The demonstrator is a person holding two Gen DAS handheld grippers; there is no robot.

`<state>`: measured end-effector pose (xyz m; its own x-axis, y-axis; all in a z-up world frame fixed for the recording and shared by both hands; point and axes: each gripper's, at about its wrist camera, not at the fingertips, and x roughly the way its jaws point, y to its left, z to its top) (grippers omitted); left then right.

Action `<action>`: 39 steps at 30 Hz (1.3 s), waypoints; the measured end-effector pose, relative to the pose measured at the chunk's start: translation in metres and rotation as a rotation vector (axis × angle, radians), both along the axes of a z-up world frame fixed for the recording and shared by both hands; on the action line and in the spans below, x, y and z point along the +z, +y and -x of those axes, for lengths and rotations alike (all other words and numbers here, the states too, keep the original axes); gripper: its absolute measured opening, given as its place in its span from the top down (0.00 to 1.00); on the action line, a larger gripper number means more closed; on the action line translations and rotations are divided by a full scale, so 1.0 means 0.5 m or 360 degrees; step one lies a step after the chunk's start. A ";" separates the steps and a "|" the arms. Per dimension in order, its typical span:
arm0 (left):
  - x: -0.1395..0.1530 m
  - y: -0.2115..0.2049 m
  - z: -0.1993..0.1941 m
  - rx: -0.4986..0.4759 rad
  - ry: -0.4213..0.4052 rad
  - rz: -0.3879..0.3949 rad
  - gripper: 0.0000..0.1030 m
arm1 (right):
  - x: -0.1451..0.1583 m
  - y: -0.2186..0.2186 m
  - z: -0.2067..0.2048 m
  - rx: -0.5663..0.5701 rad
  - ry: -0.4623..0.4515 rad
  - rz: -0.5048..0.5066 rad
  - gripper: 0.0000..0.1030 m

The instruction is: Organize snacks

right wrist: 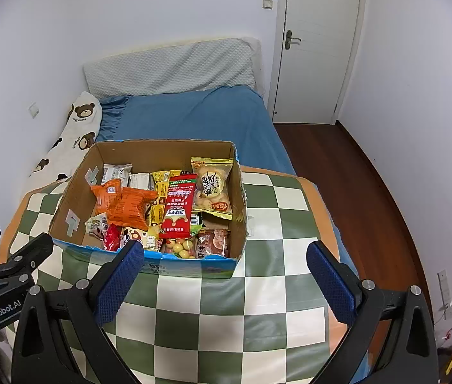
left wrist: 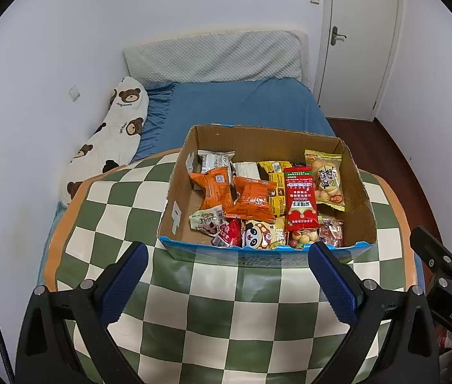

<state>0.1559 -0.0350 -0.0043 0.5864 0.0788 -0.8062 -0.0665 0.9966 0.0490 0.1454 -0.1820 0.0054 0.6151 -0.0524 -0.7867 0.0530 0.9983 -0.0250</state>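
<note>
Open cardboard box (left wrist: 267, 192) of snacks on a checked cloth, both grippers wide and empty.

The box, plain brown inside with a glossy blue printed outer face, sits on a green-and-cream checkered cloth (left wrist: 213, 313) with an orange border, spread over a bed with a blue sheet (left wrist: 241, 102). Inside lie crinkly foil and plastic packets: two puffy orange packets (left wrist: 251, 198), a flat red packet (left wrist: 301, 201), and a clear yellow-edged bag of pale round biscuits (left wrist: 326, 179). The left gripper (left wrist: 226, 281) and right gripper (right wrist: 226, 281), black with ribbed blue pads, hover near the box's front, jaws spread. Behind: a quilted grey headboard (left wrist: 216, 57), a bear-print pillow (left wrist: 114, 134), white walls, a white door (left wrist: 360, 41), dark wood floor.
</note>
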 end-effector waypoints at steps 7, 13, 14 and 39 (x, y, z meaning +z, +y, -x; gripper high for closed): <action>0.003 -0.002 0.001 0.0002 -0.0005 -0.0004 0.00 | 0.001 -0.001 -0.001 0.0002 -0.0001 0.0002 0.00; 0.003 -0.002 0.002 -0.0003 -0.0010 -0.0005 0.00 | 0.002 -0.008 0.003 -0.0005 -0.0005 0.0000 0.00; 0.004 -0.002 0.002 -0.0004 -0.0010 -0.0005 0.00 | 0.005 -0.009 0.007 -0.0008 -0.0006 -0.0002 0.00; 0.018 -0.004 0.004 0.0002 -0.0018 -0.0011 0.00 | 0.019 -0.010 0.015 -0.0020 -0.0018 -0.0001 0.00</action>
<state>0.1542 -0.0370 0.0049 0.5953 0.0848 -0.7990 -0.0681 0.9962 0.0551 0.1378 -0.1872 0.0147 0.6231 -0.0596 -0.7799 0.0658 0.9976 -0.0237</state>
